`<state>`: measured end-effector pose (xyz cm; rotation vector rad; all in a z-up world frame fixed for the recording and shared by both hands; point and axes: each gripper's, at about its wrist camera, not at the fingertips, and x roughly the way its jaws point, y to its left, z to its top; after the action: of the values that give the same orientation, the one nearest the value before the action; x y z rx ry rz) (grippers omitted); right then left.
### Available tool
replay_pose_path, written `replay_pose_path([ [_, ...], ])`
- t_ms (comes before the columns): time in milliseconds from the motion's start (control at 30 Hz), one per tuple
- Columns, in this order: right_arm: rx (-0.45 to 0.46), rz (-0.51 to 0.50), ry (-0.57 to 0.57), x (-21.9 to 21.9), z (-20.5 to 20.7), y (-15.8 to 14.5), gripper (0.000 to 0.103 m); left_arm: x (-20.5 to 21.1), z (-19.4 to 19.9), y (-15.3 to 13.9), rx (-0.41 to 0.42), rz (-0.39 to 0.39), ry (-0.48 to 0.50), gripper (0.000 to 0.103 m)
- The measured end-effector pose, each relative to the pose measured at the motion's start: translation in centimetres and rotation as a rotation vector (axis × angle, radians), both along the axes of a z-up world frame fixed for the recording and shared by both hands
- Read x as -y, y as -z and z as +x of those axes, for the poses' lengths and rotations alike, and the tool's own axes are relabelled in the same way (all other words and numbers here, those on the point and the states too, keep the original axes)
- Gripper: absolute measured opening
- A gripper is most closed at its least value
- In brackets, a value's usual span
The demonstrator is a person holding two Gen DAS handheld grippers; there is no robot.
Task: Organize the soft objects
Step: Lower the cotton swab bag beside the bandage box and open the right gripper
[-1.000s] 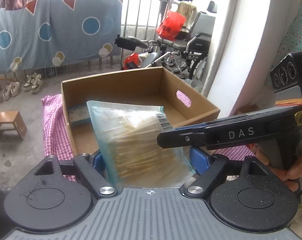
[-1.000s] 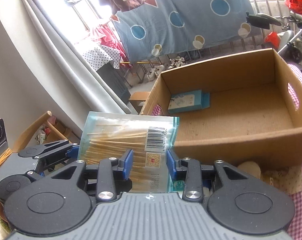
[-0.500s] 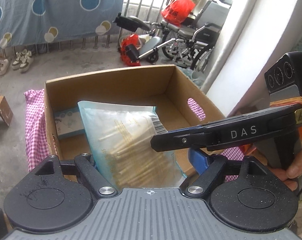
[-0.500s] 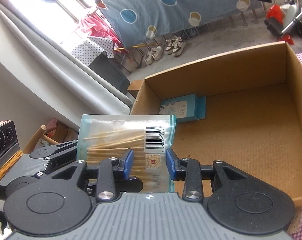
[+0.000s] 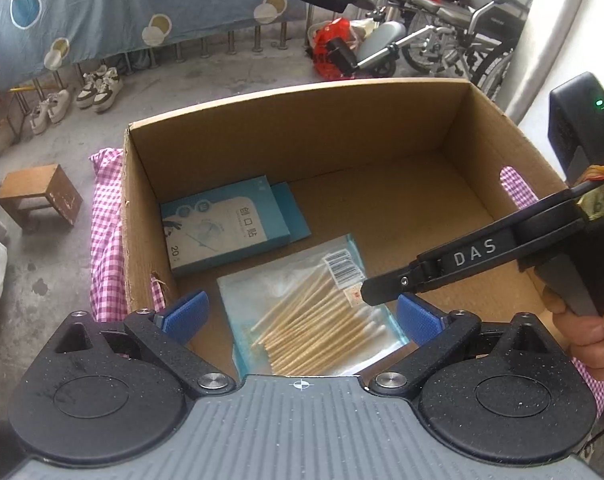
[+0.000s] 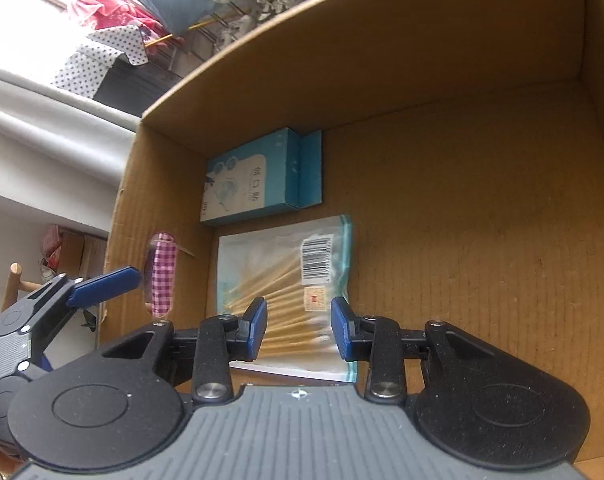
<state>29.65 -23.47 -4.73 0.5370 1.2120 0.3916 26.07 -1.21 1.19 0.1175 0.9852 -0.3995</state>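
Cardboard box (image 5: 302,120): swab bag (image 5: 313,320) beside blue carton (image 5: 226,228).

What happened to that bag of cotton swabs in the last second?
The bag of cotton swabs was carried down into the cardboard box and now lies flat on its bottom, beside the blue packet. The left gripper has let go and its jaws are opening wide. The right gripper remains around the bag's near end. The blue packet has not moved.

The cardboard box (image 5: 381,120) sits on pink checked cloth (image 5: 106,232); on its floor lie a blue carton (image 5: 226,228) and, just beside it, a cotton-swab bag (image 5: 313,312).
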Motion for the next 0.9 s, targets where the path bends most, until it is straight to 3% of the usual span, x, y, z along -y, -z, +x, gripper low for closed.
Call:
replay_pose_path([
  [333, -0.145, -0.072, -0.059, -1.6, 1.0, 2.0, 0.044, -4.2, -4.7, -4.2, 0.124, -0.111, -0.036, 0.102],
  [567, -0.167, -0.108, -0.105, -4.8, 2.0, 1.9, 0.044, -7.8, -8.0, -3.5, 0.137, -0.174, -0.113, 0.102],
  [900, -0.123, -0.150, -0.080, -6.4, 2.7, 1.3, 0.048, -10.7, -10.0, -2.2, 0.150, -0.247, -0.176, 0.102],
])
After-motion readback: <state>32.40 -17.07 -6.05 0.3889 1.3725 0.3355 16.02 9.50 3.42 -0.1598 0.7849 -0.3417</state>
